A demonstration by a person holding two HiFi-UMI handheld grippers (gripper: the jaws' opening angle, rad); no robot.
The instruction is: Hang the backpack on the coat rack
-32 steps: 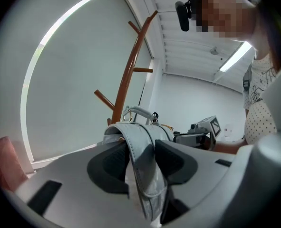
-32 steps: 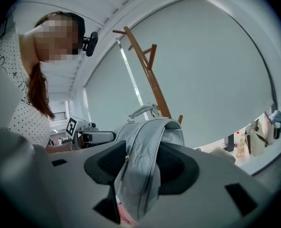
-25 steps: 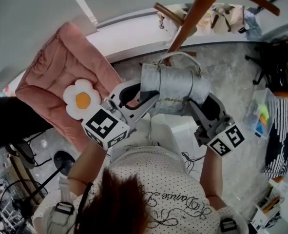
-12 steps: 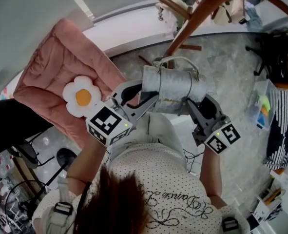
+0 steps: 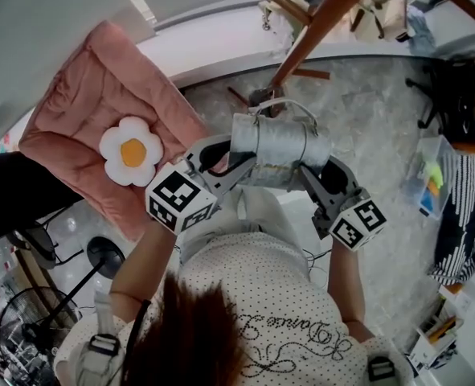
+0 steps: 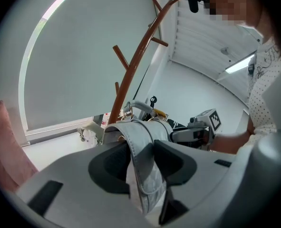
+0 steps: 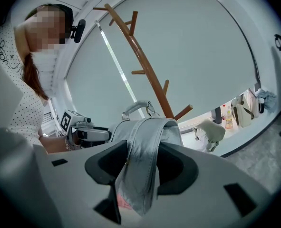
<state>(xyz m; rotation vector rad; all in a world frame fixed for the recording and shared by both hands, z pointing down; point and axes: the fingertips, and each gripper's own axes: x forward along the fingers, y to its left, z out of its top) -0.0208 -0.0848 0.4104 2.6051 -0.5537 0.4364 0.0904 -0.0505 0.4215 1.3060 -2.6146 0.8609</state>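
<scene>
The left gripper pinches a grey strap between its dark jaws, the band running up out of the gap and over the top of the bag. The right gripper holds the second strap the same way; its jaws have just been closing a little, and the strap fills the space between them. Both straps lead to the silver-grey backpack, which hangs in the air between the two grippers, carried by them alone (it rests on nothing else that shows). Its looped top handle points toward the wooden coat rack and sits very close to the trunk, near one of the lower pegs; whether it touches the wood cannot be told, and it is hooked over no peg. From both gripper views the coat rack rises right behind the backpack, its pegs bare. Left of the coat rack in the head view lies a pink cushion with a white flower-shaped pillow on it, and the mottled grey floor spreads around the coat rack's foot.
</scene>
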